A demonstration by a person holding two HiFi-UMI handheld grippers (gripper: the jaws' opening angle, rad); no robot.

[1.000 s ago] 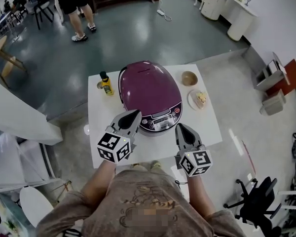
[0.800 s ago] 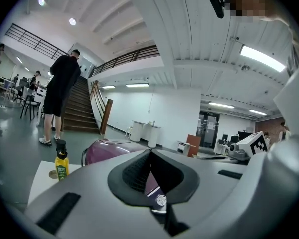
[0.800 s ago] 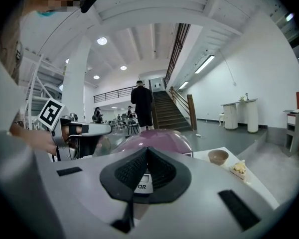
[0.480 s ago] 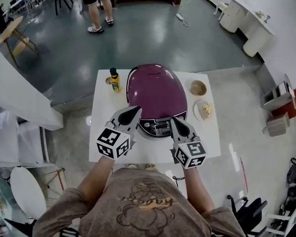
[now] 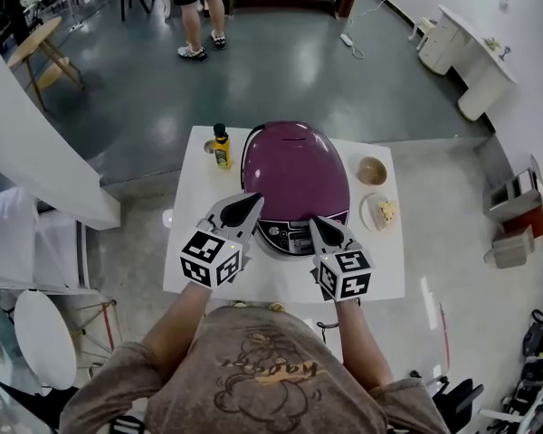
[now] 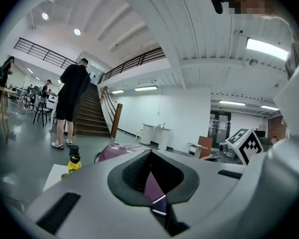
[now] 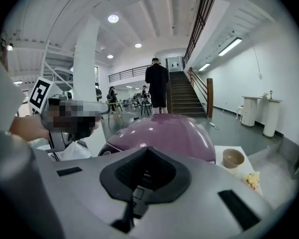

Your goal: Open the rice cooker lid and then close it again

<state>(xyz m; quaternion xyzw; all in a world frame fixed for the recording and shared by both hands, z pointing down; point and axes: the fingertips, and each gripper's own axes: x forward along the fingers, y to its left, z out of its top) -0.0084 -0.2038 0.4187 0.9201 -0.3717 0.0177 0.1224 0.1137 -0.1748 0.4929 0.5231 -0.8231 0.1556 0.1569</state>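
Rice cooker [image 5: 296, 174], lid down, is being borne by the white table [image 5: 185, 242]. Left gripper [image 5: 244, 208], clenched empty, is being held at the cooker's front-left. Right gripper [image 5: 319, 227], likewise clenched on nothing, is being held over the cooker's front panel. Judgement: the lid release is best being pressed squarely with one closed tip while the cooker is being steadied.

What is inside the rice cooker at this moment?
Nothing inside shows: the purple lid is shut. Only the lid's top and the front control panel can be seen; whatever the cooker holds is covered.
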